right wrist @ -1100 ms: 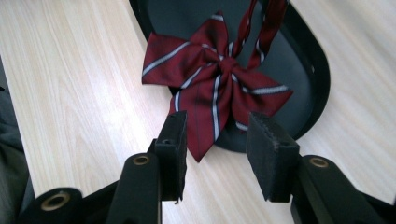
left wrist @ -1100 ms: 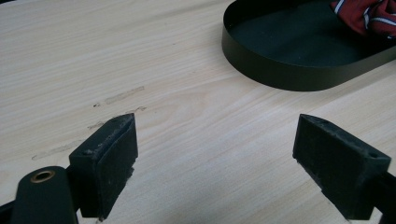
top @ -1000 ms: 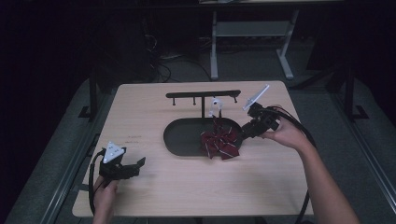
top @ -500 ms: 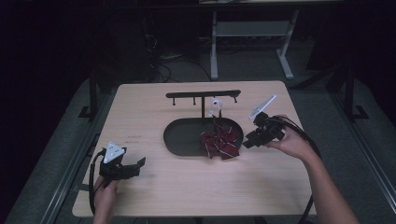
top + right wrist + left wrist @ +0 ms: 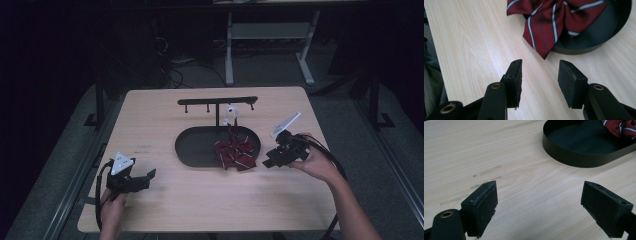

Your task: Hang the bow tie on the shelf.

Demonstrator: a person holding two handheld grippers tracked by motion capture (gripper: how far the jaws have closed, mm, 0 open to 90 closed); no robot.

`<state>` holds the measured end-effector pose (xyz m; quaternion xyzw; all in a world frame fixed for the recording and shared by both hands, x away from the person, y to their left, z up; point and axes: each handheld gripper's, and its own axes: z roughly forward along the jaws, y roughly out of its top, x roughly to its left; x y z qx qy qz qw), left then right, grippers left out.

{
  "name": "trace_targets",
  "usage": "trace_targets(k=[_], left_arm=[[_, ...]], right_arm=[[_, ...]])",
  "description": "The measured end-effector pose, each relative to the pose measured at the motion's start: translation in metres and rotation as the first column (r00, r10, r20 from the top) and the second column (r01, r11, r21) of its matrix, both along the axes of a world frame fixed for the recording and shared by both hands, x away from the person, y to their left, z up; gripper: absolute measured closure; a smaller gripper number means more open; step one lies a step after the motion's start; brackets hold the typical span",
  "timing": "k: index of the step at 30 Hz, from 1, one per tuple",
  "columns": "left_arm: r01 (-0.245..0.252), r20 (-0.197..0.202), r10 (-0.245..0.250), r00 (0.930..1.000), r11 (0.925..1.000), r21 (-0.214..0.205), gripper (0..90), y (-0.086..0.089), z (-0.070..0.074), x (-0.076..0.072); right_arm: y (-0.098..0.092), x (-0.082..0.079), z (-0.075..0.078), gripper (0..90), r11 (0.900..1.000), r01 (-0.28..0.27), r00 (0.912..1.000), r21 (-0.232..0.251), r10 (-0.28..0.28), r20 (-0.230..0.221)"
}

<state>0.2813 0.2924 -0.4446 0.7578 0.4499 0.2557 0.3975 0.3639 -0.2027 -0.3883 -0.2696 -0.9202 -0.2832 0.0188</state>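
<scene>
- Right tongs [image 5: 540, 75] just right of the red striped bow [image 5: 556, 20], gaping, freshly widened, gripping nothing.
- Left tongs [image 5: 539, 207] wide apart, empty, over bare bench [image 5: 499, 150].
- Bow draped over black tray [image 5: 200, 150] rim, bench centre.

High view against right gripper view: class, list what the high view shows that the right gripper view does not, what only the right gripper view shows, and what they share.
Only the high view: the black metal T-shaped hook rack with a white ring hanging from it, the left gripper, both hands, and the floor beyond.

Only the right gripper view: the rough inner faces of the right gripper's black fingers, and one striped tail draped over the tray's rim onto the wood.

Both: the dark red striped fabric bow, the black oval metal tray, the pale wooden table.
</scene>
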Motion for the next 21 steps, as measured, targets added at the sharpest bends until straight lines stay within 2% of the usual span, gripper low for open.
trace_targets(k=[3,14,21], left_arm=[[0.001,-0.002,-0.001,1.0,1.0,0.003,13.6,0.0,0.001,0.0],[0.009,-0.002,-0.009,1.0,0.9999,0.011,13.5,-0.001,0.0,0.0],[0.013,0.001,-0.013,0.9999,0.9998,0.013,13.5,-0.002,-0.001,0.0]], right_arm=[[-0.004,-0.004,-0.006,53.5,0.9999,0.002,0.9999,0.012,-0.001,-0.015],[-0.018,-0.023,-0.018,50.9,0.9982,0.023,0.9997,0.055,-0.022,-0.012],[-0.025,-0.037,-0.032,49.6,0.9965,0.039,0.9992,0.074,-0.038,-0.015]])
